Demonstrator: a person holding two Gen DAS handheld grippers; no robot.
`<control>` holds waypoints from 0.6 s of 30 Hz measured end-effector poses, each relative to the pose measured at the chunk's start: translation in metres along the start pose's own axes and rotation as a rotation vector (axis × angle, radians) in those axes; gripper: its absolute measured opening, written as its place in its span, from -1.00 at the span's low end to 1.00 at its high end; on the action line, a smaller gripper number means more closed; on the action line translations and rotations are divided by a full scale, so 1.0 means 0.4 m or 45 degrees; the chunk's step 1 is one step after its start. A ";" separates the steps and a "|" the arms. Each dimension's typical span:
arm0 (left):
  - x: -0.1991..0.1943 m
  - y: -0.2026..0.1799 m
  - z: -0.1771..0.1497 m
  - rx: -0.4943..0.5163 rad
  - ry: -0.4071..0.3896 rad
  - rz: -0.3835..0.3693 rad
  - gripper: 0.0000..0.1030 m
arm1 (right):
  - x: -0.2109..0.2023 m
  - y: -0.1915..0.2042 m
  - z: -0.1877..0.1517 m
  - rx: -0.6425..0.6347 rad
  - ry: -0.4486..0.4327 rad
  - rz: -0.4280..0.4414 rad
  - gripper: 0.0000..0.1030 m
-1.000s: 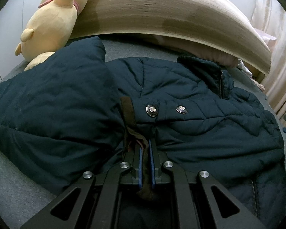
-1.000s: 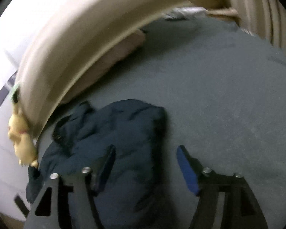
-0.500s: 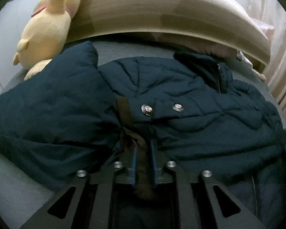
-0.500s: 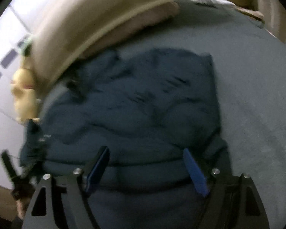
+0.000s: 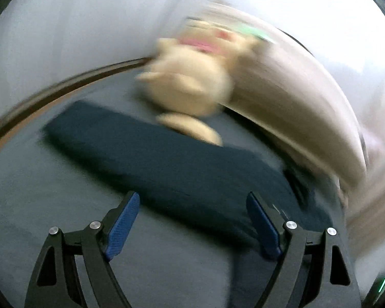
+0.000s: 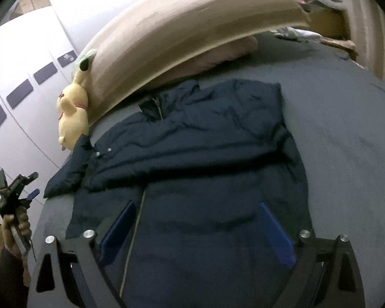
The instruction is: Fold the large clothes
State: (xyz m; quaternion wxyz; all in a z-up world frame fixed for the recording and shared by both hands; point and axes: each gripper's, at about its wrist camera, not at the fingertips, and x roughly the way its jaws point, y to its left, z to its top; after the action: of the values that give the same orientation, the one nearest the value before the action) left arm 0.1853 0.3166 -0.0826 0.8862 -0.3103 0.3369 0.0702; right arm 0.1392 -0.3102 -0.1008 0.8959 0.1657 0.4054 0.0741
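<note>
Right gripper [image 6: 196, 227]: black frame, blue ribbed pads, jaws wide and opening; dark quilted fabric lay under them, pads not pressing on it. Left gripper [image 5: 192, 222]: same build, jaws wide and opening, nothing between them; grey bed cover beneath. This view was smeared by motion blur.

Jacket [image 6: 205, 154]: navy, puffy, quilted, lay spread on the grey bed cover [image 6: 346, 141], collar toward the headboard, one sleeve folded across the chest, two metal snaps [image 6: 103, 152] visible. Its hem was cut off by the lower frame edge. The other sleeve [image 5: 166, 159] ran as a long flat band toward the plush.

Yellow plush toy [image 6: 73, 118], soft and rounded, leaned against the curved tan headboard [image 6: 192, 30]. Beyond: a pinkish pillow [image 6: 218, 56], half hidden under the headboard.
</note>
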 end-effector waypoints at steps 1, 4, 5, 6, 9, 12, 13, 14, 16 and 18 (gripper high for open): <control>0.005 0.063 0.029 -0.105 -0.004 0.005 0.66 | 0.001 0.000 -0.013 0.007 0.009 -0.004 0.88; 0.033 0.199 0.092 -0.329 -0.008 0.027 0.64 | -0.005 0.001 -0.040 0.020 0.015 -0.020 0.88; 0.041 0.224 0.103 -0.365 -0.010 0.028 0.63 | -0.009 0.005 -0.046 0.013 0.015 -0.028 0.88; 0.054 0.257 0.117 -0.415 -0.007 0.022 0.64 | -0.004 0.011 -0.049 0.003 0.013 -0.040 0.88; 0.093 0.324 0.143 -0.542 0.001 0.014 0.63 | -0.012 0.018 -0.055 -0.016 0.008 -0.060 0.88; 0.127 0.348 0.149 -0.622 0.009 0.014 0.63 | -0.017 0.022 -0.060 -0.011 0.005 -0.069 0.88; 0.141 0.363 0.151 -0.651 0.013 0.017 0.61 | -0.018 0.023 -0.060 -0.012 0.003 -0.071 0.88; 0.152 0.369 0.152 -0.670 0.018 0.025 0.46 | -0.019 0.023 -0.060 -0.014 0.004 -0.075 0.88; 0.170 0.383 0.154 -0.701 0.029 0.047 0.08 | -0.016 0.029 -0.061 -0.014 -0.001 -0.080 0.88; 0.185 0.390 0.160 -0.702 0.057 0.106 -0.62 | -0.014 0.030 -0.062 -0.016 -0.002 -0.085 0.88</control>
State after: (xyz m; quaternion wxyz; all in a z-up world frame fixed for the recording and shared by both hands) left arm 0.2249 0.4728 -0.1713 0.7569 -0.5270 0.3372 0.1888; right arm 0.1170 -0.2947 -0.1078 0.8993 0.1466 0.4095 0.0464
